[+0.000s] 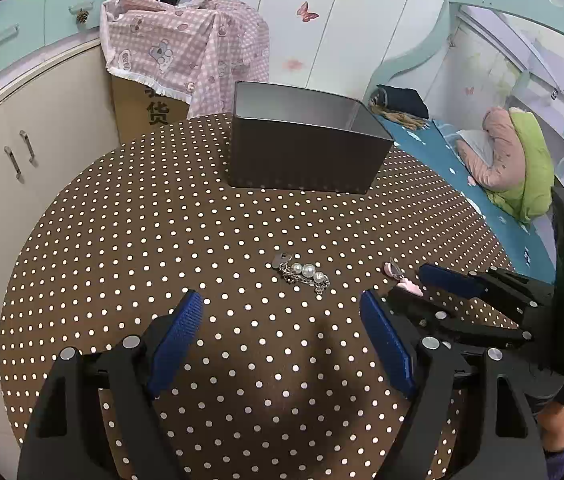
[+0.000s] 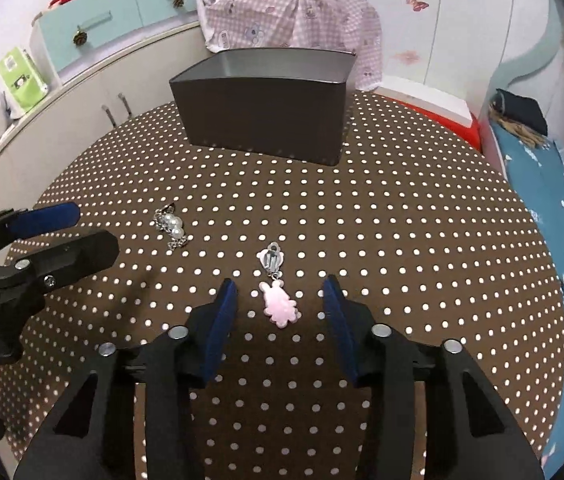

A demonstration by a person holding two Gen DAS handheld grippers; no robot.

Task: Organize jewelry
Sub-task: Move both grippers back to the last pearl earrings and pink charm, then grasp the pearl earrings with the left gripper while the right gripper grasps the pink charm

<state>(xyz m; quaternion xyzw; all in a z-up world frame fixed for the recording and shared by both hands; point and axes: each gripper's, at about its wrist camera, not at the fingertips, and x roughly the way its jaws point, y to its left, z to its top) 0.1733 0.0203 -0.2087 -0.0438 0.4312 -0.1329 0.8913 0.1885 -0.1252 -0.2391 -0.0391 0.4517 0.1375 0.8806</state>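
Flat on the polka-dot surface [image 2: 401, 240], the pink bunny earring [image 2: 278, 285] lies lengthwise between the right gripper's [image 2: 280, 300] unclenched fingers, clip end toward the dark box [image 2: 266, 120], while the left gripper [image 1: 282, 312] gapes before the pearl earring [image 1: 303, 274].

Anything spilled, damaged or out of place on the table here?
Nothing stands out. The pearl chain piece and pink charm clip lie loose on the dotted tablecloth, not yet in the upright dark box.

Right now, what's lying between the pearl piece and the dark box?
Nothing: only bare polka-dot tablecloth runs from the pearl piece to the dark box. Both wrist views show it.
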